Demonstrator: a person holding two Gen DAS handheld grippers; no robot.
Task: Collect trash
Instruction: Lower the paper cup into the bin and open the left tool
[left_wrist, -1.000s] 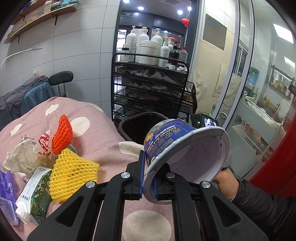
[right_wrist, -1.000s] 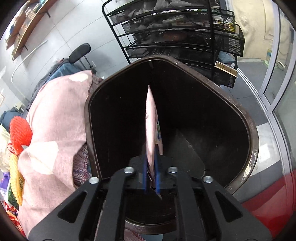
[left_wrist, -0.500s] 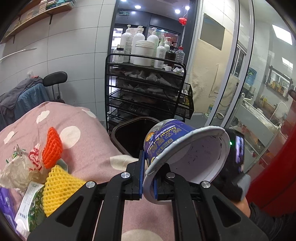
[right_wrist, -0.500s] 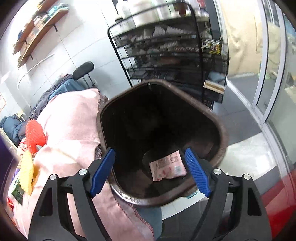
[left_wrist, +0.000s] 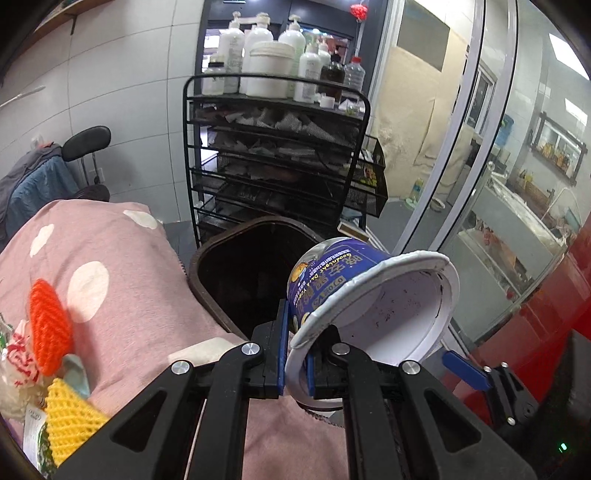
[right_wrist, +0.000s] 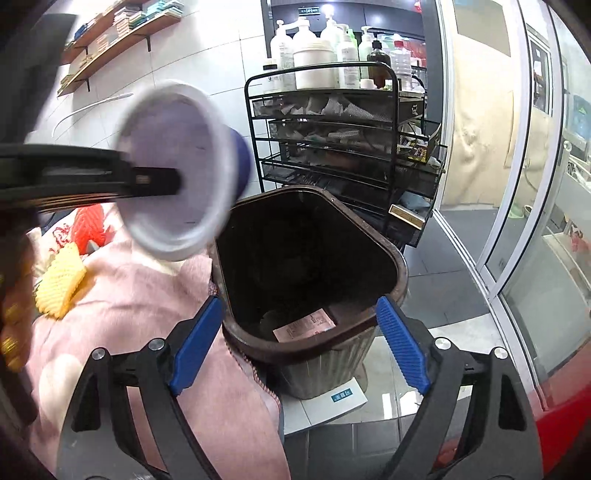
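My left gripper (left_wrist: 295, 343) is shut on the rim of a blue and white paper cup (left_wrist: 369, 295), which lies tilted with its white mouth toward the camera, close to the near rim of the dark brown bin (left_wrist: 207, 254). In the right wrist view the cup (right_wrist: 177, 166) hangs up left of the bin (right_wrist: 369, 229). My right gripper (right_wrist: 299, 301) hovers above the bin's near edge; its jaws are opening wide with nothing between them. A pink packet (right_wrist: 304, 326) lies on the bin's floor.
A black wire rack (left_wrist: 277, 147) topped with bottles stands behind the bin. Left of the bin, a pink dotted blanket (left_wrist: 110, 277) carries an orange foam net (left_wrist: 50, 325), a yellow foam net (left_wrist: 70, 424) and wrappers. Glass doors run along the right.
The right gripper let go of the pink packet, which dropped into the bin, then opened wide and drew up and back. The left gripper carried the cup closer to the bin.
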